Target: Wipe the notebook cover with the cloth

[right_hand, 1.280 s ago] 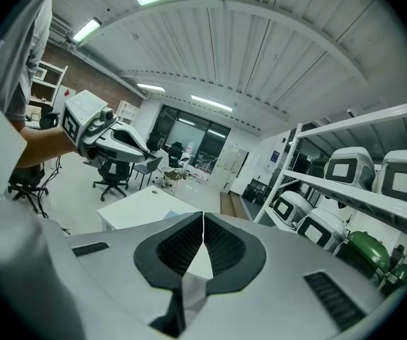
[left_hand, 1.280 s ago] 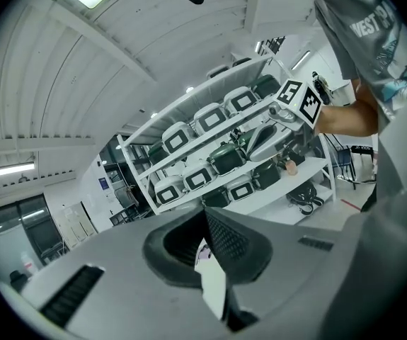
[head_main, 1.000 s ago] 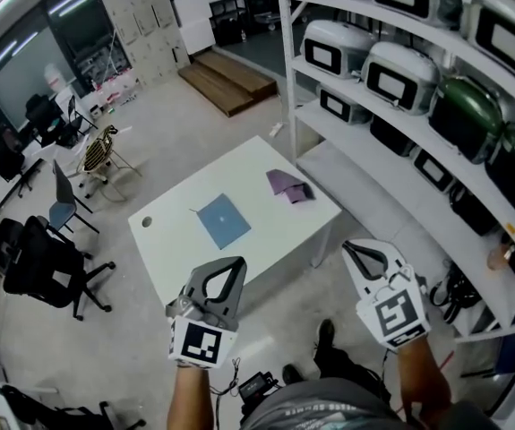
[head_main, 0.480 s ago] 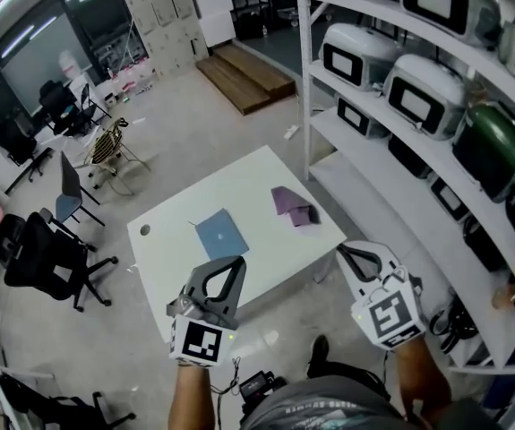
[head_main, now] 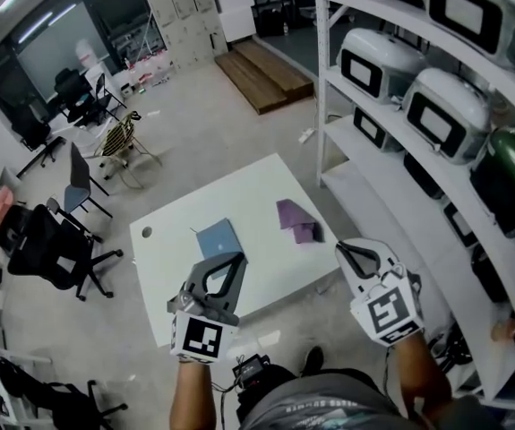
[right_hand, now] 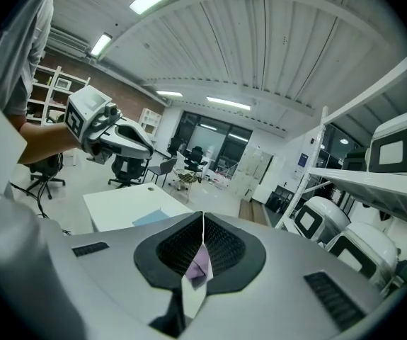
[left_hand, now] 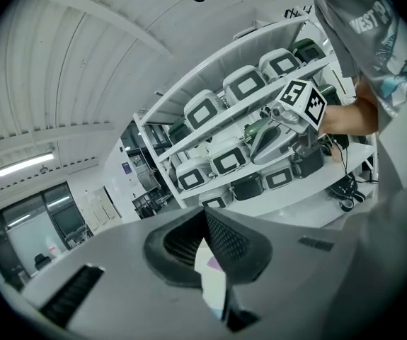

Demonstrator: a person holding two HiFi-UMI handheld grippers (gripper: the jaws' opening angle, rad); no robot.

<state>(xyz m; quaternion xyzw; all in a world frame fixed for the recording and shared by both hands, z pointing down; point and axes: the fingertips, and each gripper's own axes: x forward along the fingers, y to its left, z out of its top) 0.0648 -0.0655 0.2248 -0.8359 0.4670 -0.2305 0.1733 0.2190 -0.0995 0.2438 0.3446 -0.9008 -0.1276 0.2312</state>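
While the left hand-held gripper [head_main: 232, 260] and right hand-held gripper [head_main: 345, 249], both closed and empty, approach, the white rectangular counter [head_main: 257, 195] looms nearer than 1 second ago; its flat blue notebook [head_main: 218, 239] and crumpled purple cloth [head_main: 296, 220] lie apart, untouched, so wiping hasn't begun.

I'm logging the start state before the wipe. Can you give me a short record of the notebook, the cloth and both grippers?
surface: white table
notebook: blue notebook, flat near the table's middle
cloth: purple cloth, folded on the table, to the right of the notebook in the head view, apart from it
left gripper: left gripper, fingers together, holding nothing, in the air
right gripper: right gripper, fingers together, holding nothing, in the air
wipe: not yet begun
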